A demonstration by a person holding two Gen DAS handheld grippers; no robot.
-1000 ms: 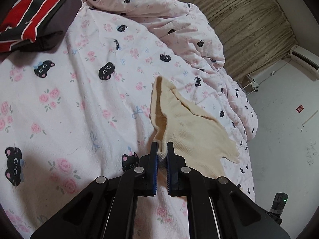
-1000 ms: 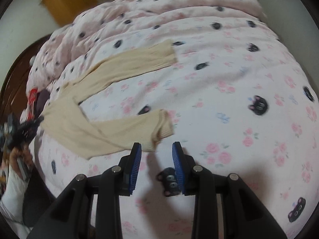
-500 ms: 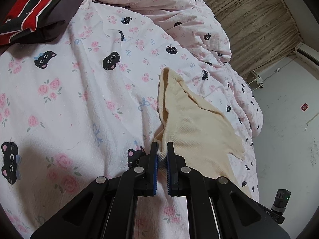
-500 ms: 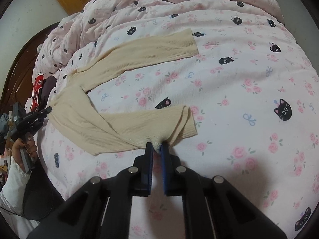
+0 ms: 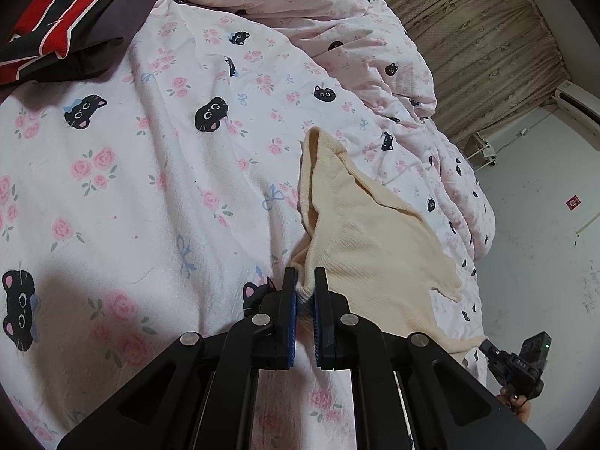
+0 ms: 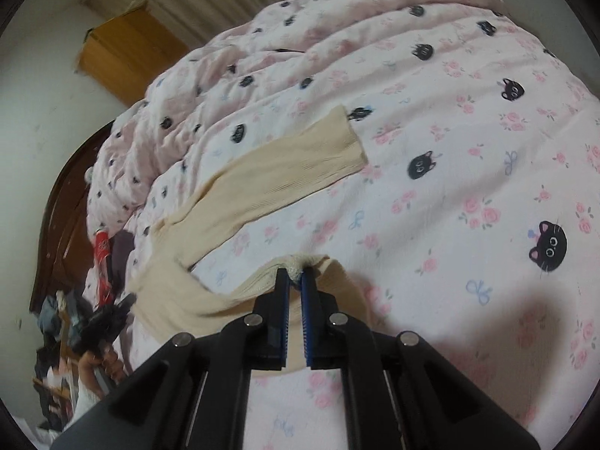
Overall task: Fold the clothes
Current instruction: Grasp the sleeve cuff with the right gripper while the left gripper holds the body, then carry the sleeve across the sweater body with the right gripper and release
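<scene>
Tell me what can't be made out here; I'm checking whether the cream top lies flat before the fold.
- Left wrist view: the cream top runs under the left gripper, its lower edge hidden.
- Right wrist view: the cuff pinched in the right gripper is bunched; the near sleeve passes behind the fingers.
- The clutter at the left edge is blurred.

No words, brand names or numbers are showing legibly in either view. A small red square sign [image 5: 572, 202] is hanging on the white wall [image 5: 532, 195], but its marking is too small to read. The red and black fabric [image 5: 56, 11] is carrying white-edged shapes that cannot be made out as characters.
</scene>
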